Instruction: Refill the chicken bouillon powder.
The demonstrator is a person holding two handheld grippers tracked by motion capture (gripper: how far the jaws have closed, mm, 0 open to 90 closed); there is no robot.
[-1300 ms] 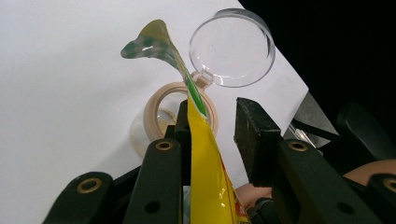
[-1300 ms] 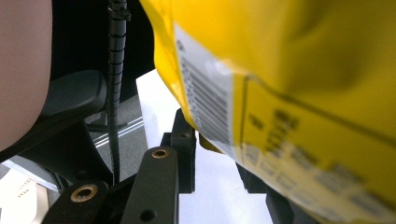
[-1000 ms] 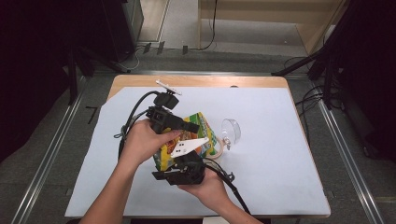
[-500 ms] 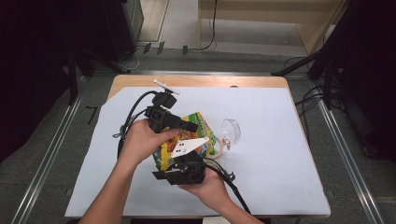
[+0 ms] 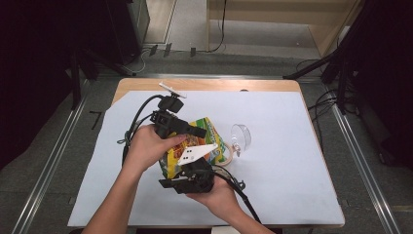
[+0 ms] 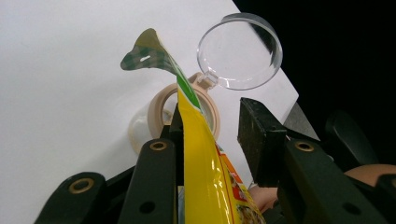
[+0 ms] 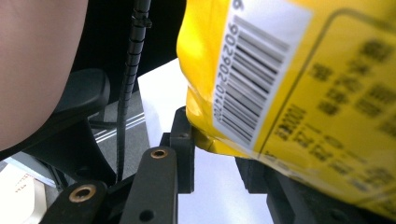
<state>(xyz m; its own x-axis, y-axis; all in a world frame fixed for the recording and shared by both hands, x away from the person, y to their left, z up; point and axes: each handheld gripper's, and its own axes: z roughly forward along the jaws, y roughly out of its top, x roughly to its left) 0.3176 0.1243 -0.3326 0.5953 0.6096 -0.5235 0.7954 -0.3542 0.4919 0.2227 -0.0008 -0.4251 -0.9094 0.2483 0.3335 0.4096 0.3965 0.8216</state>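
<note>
A yellow snack bag [image 5: 213,135] is held up over the middle of the white-covered table [image 5: 292,161] between both grippers. My left gripper [image 5: 197,131] comes in from the left. In the left gripper view the bag's sealed edge [image 6: 201,158] rests against the left pad of the left gripper [image 6: 212,109], while the right pad stands off it with a gap. From below, my right gripper [image 5: 195,166] meets the bag's lower edge. In the right gripper view the barcode corner of the bag [image 7: 303,93] sits wedged between the jaws of the right gripper [image 7: 215,144], hiding the right pad's tip.
A clear round lid [image 5: 242,135] [image 6: 240,51] lies just right of the bag, with a beige tape ring [image 5: 227,155] [image 6: 159,109] beside it. Cables trail from both grippers. The table's right half is bare white sheet; dark stands flank the table.
</note>
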